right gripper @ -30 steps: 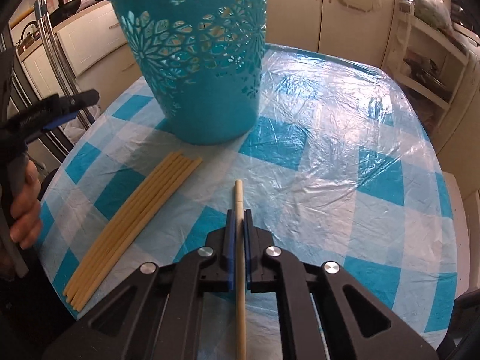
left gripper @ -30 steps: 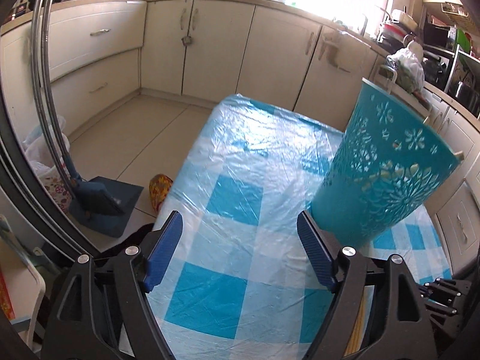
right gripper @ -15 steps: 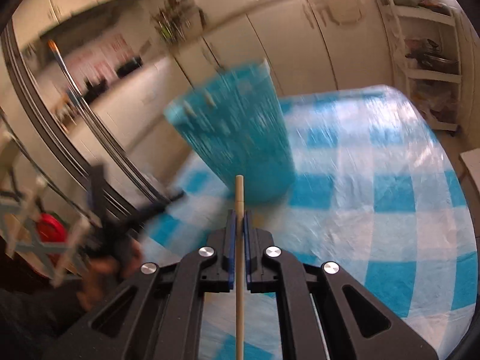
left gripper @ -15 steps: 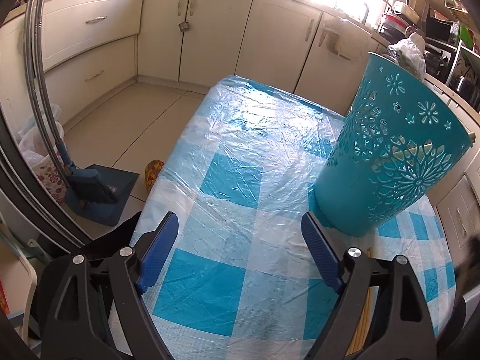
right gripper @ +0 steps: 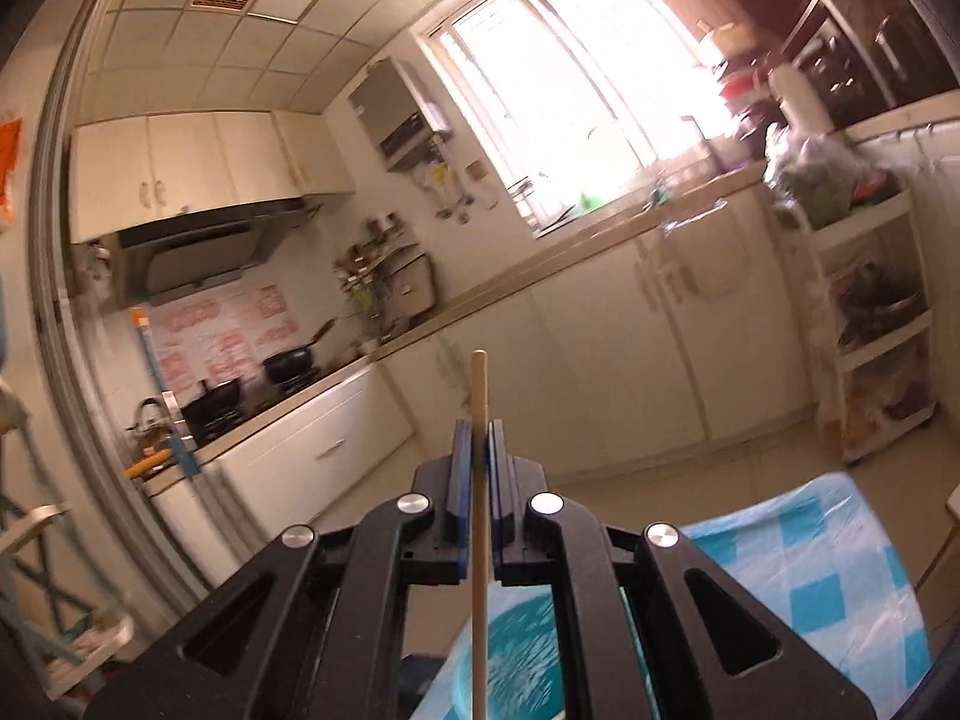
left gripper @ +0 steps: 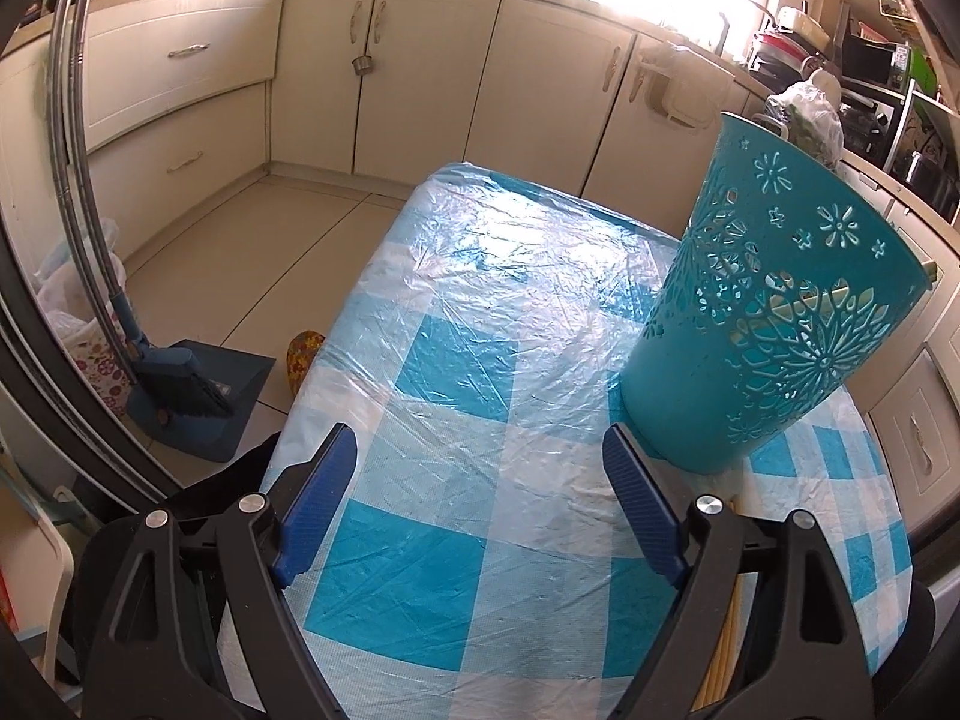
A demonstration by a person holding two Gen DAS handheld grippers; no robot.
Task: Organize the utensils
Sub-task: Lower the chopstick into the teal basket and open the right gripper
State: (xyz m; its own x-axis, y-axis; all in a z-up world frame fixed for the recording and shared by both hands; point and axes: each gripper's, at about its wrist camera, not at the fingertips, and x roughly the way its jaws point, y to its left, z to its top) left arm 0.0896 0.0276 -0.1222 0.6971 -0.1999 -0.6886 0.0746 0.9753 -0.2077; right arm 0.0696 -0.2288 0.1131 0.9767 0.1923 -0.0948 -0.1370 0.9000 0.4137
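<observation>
Both views sharing teal basket (left gripper: 774,324)

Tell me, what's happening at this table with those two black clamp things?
A person holds a gripper in each hand and is sorting chopsticks into a teal basket. The right gripper has its jaws shut on one chopstick, held above the basket with the kitchen ahead. The left gripper hangs open and empty over the checked table, beside the basket. Some chopsticks already show through the basket's cut-outs, and more lie on the table by the left gripper.

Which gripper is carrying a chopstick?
The right gripper: shut on a single chopstick. The left gripper is open, nothing between its pads.
</observation>
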